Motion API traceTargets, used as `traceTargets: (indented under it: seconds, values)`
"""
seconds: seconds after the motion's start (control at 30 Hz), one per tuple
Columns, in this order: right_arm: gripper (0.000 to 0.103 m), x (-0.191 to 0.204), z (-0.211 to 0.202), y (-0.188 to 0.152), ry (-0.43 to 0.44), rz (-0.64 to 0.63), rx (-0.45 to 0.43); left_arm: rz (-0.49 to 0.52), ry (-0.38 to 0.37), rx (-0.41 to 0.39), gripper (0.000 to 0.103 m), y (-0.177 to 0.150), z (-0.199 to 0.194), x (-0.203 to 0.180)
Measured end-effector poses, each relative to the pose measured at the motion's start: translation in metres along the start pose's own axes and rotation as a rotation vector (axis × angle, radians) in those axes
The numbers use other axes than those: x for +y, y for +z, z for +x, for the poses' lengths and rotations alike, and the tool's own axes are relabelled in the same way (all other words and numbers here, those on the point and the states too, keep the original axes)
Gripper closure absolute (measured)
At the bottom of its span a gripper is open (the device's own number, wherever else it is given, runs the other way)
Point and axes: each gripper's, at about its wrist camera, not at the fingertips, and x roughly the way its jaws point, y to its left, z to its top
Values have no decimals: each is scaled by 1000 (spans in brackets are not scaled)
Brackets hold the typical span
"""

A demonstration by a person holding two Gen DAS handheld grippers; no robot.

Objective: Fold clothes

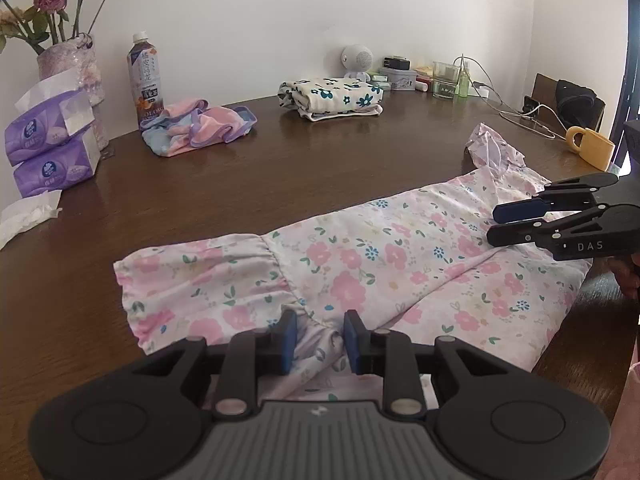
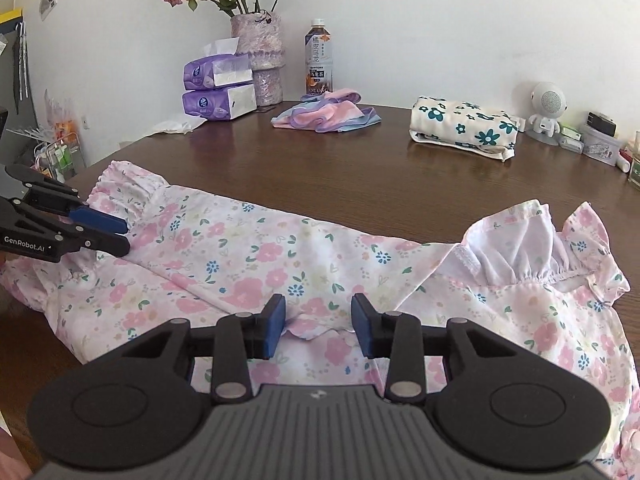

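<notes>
A white garment with pink and blue flowers (image 1: 360,264) (image 2: 240,256) lies spread across the brown table (image 1: 280,168) (image 2: 360,176). Its ruffled, gathered end turns up at the right in the right wrist view. My left gripper (image 1: 320,334) (image 2: 116,232) sits low over the garment's near edge by the gathered seam, open, with a pucker of fabric between its blue pads. My right gripper (image 2: 318,322) (image 1: 494,224) is open over another stretch of the near edge, with a scalloped bit of cloth lying between its fingers.
At the back of the table are a folded cream cloth with teal flowers (image 1: 332,98) (image 2: 464,126), a pink-and-purple cloth pile (image 1: 200,126), a tea bottle (image 1: 145,80), purple tissue packs (image 1: 52,144), a vase of flowers (image 1: 76,72) and a yellow mug (image 1: 590,146) near cables.
</notes>
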Motion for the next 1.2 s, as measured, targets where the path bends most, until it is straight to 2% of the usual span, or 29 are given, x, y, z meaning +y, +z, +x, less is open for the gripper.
traceTargets:
  seconds: [0.1, 0.43, 0.57, 0.67, 0.9, 0.97, 1.03, 1.1, 1.2]
  values:
    - [67, 0, 0, -1, -3, 1, 0, 0, 9, -6, 78, -1, 0, -1]
    - [67, 4, 1, -1, -19, -21, 2, -69, 20, -31, 77, 30, 2, 14]
    - [67, 4, 1, 0, -18, -26, 2, -97, 25, -41, 73, 43, 2, 21]
    - [67, 5, 0, 1, -17, -25, 2, -127, 26, 14, 73, 35, 20, 26]
    - [65, 4, 2, 2, -10, -31, 4, -184, 25, -32, 73, 22, 17, 30]
    - [64, 5, 4, 4, -10, -33, 5, -185, 18, -80, 72, 24, 3, 26]
    - [64, 4, 4, 4, -8, -30, 5, -175, 8, -128, 64, 25, -12, 16]
    - [64, 3, 4, 4, -6, -26, 5, -158, -2, -169, 41, 25, -27, 5]
    - [61, 1, -2, 2, 1, 5, -14, -142, -33, -215, 38, 22, -43, -15]
